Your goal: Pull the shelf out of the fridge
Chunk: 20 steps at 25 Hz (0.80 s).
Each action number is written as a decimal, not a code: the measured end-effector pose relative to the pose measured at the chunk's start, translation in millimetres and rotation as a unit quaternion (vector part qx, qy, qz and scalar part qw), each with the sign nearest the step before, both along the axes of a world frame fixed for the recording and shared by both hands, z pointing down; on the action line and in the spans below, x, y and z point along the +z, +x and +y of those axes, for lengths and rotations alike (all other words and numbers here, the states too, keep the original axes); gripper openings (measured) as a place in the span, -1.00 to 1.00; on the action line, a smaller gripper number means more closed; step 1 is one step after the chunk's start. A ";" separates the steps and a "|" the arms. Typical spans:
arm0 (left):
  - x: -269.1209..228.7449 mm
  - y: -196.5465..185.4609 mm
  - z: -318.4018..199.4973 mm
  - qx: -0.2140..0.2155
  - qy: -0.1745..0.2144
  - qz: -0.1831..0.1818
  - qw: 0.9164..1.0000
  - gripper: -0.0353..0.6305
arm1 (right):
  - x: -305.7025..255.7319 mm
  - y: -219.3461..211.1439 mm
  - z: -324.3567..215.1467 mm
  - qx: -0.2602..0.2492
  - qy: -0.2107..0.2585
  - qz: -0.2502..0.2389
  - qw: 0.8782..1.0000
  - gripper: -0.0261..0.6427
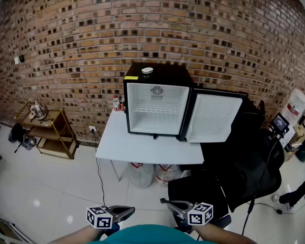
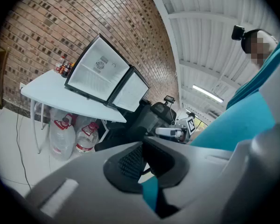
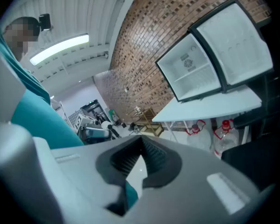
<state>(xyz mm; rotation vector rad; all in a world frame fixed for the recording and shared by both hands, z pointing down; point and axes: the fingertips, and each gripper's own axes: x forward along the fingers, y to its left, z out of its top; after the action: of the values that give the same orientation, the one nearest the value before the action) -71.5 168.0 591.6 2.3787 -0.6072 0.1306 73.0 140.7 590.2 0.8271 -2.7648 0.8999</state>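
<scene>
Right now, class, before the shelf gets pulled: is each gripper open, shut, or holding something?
Left gripper: shut, holding nothing.
Right gripper: shut, holding nothing.

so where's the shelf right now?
Head view, centre: the wire shelf sits inside the open mini fridge on the white table, left of its swung-open door.

The wall point(image 1: 142, 24) is rough brick, the floor point(image 1: 40, 187) glossy tile, the cart point(image 1: 47, 131) wood, the shelf point(image 1: 152, 109) white wire.

Indoor test lab
Bare brick wall point(image 1: 203, 34), glossy tiled floor point(image 1: 51, 187), a mini fridge point(image 1: 157, 101) on a white worktop point(image 1: 142, 149), water jugs point(image 1: 142, 174) beneath.
</scene>
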 end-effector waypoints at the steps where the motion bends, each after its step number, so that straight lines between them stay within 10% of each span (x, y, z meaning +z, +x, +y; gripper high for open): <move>1: -0.1 5.8 -1.2 -0.001 0.001 0.000 1.000 -0.89 | -1.1 4.5 -1.8 -0.004 0.004 0.003 1.000 -0.91; 12: -11.2 69.8 -25.3 -0.030 0.019 0.004 0.999 -0.89 | -24.0 49.1 -35.3 -0.061 0.075 0.039 0.995 -0.91; 20: -3.3 32.1 -77.7 -0.035 0.019 0.014 0.999 -0.89 | -24.0 28.2 -95.7 -0.032 0.074 0.029 0.996 -0.91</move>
<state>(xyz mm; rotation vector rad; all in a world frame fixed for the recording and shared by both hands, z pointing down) -39.4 90.3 588.3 2.3888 -0.6832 0.0545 101.2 45.0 566.2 0.7693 -2.8166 0.6551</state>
